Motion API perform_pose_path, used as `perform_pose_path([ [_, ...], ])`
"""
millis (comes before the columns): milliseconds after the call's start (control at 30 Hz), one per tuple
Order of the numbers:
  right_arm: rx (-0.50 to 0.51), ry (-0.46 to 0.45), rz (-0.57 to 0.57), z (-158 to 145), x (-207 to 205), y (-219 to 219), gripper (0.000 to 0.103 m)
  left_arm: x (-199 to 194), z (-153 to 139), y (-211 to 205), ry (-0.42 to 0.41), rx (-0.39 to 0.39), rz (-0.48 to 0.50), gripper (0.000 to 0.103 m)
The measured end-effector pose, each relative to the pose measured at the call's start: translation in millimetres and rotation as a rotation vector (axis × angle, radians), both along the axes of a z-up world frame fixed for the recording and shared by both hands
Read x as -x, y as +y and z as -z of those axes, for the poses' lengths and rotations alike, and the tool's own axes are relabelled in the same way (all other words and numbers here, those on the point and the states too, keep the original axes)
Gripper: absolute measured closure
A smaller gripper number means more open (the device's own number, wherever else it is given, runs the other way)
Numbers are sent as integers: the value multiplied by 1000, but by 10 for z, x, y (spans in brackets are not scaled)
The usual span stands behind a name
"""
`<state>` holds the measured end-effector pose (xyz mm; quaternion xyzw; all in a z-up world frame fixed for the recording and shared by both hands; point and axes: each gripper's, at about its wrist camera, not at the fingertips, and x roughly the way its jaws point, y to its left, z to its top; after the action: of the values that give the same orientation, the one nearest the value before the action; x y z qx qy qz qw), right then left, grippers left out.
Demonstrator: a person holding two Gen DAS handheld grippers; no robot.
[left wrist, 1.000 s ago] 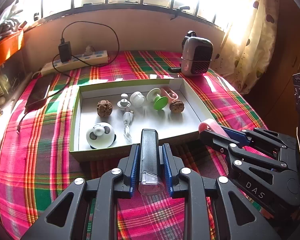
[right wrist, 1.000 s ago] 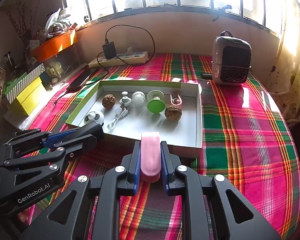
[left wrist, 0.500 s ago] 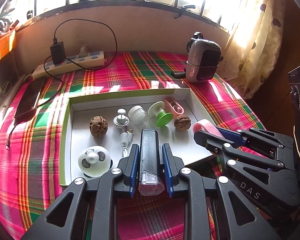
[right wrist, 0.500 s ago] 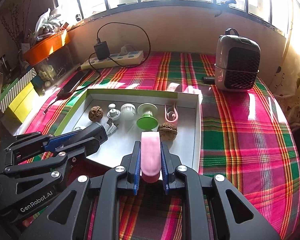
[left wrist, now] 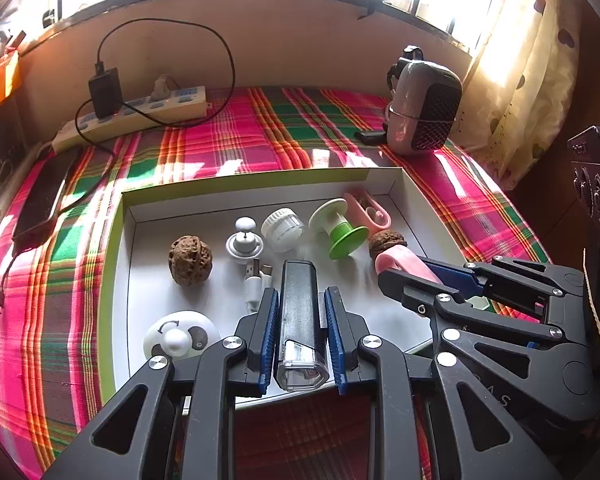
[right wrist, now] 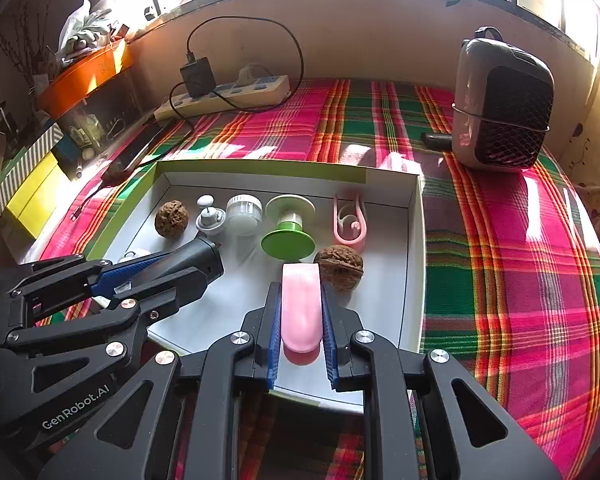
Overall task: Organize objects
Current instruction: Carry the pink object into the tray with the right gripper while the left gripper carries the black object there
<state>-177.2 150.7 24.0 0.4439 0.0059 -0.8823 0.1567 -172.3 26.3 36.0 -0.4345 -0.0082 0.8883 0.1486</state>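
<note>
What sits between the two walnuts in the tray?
Between the left walnut and right walnut: a white knob, white cap and green spool, clearest in the right wrist view.

Hidden behind the left gripper (left wrist: 302, 304): most of the white cable (left wrist: 254, 282) and the tray's (left wrist: 118, 248) near rim. Half covered by the pink bar (left wrist: 404, 262): the right walnut (left wrist: 386, 238). Too small to read: items in the orange bin (right wrist: 86, 74).

The left gripper (left wrist: 300, 300) points steeply downward toward twelve o'clock, jaws clamped on a black stick. The right gripper (right wrist: 300, 300), beside it at three o'clock, tilts down likewise, jaws closed on a pink piece.
</note>
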Motion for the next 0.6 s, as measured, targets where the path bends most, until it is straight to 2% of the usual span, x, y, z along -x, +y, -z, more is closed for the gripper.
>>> perform_pose_path([
  [600,-48,-9,5,106,93,-21,84,58,92,57,-12,18,9,82],
])
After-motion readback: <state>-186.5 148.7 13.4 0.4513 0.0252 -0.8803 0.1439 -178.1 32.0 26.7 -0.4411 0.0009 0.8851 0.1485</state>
